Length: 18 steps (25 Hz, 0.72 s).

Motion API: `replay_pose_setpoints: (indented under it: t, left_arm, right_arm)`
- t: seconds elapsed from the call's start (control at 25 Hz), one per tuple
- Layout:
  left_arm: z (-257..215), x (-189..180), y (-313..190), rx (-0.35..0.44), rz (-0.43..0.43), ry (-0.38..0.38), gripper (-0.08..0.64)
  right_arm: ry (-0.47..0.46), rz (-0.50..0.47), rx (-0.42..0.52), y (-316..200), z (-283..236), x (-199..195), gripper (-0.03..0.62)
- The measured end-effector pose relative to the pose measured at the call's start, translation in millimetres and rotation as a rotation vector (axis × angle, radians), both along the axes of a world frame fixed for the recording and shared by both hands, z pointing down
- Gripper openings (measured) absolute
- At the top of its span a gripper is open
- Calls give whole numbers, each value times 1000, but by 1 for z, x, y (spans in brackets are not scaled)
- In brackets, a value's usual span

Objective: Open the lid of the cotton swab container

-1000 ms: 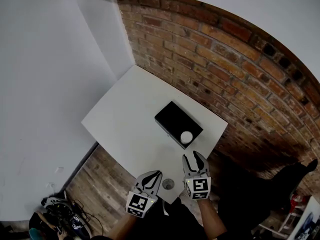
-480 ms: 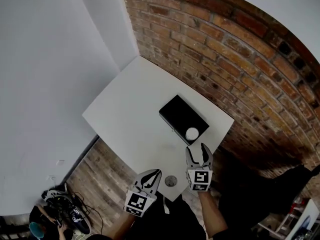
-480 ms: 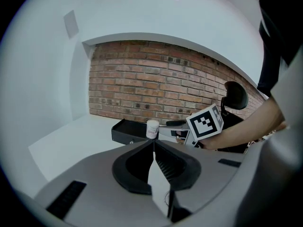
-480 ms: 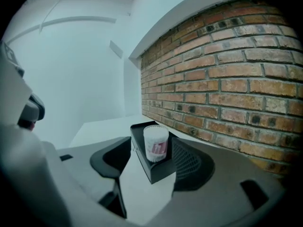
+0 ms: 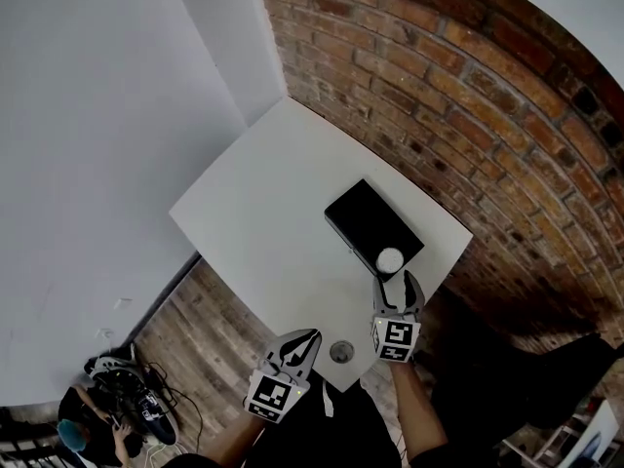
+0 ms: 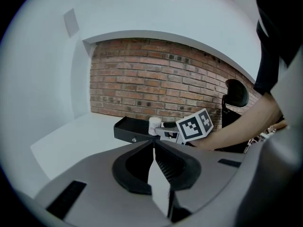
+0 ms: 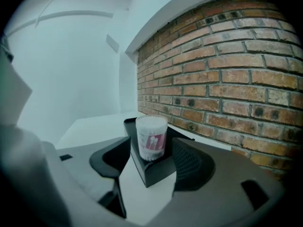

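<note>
Two grippers are in play, but only one is aimed at the job. The cotton swab container (image 7: 151, 137), a small clear tub packed with white swabs and wearing a pink label, stands upright in the near corner of a shallow black tray (image 5: 363, 218). The tray lies on the white table (image 5: 258, 208), toward the side that faces the brick wall (image 5: 468, 96). That corner seat probably keeps the tub from sliding when something pushes or twists at it. The right gripper (image 5: 397, 283) is lined up straight at the tub and its jaws are opening, spread wide with nothing pressed between the pads. The tub and the tray corner show in the gap, just ahead of the tips and untouched. I judge this to be the approach for a grasp, with the wide spread chosen so the jaws can pass either side of the round body or its lid. The left gripper (image 6: 154, 142) hangs back at the table's near edge, well apart from the tray, its jaws clamped together on nothing. It is likely parked until a second hold is needed to steady the tub. The lid appears to sit on the tub, though the top is too small and pale in these views to be sure where lid ends and body begins.
</note>
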<state>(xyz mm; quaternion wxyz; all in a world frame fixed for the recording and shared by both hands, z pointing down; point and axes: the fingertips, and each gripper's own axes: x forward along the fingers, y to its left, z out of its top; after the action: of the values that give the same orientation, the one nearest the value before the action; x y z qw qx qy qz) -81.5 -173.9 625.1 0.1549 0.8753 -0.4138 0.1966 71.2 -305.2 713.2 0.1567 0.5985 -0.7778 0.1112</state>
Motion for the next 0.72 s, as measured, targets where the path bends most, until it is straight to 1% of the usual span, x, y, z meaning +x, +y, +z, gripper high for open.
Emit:
replay_pose_setpoints:
  t: [0.12,0.28,0.52,0.72]
  left_arm:
    - [4,-5,0,-13,-7,-4,23]
    - [9,-9,-1,-31,-12,-8,23]
    - [14,-12,-4,-40,-16,-12,23]
    - [17,-16,-7,-47,-17,-14,23]
  right_arm:
    - [5,25,14,-6,4,4,262]
    - [-1,12,-9,-12,15,0,262]
    - [3,14,-10,-21,23,-1,262]
    - [38,15,11,-27,26,-4,262]
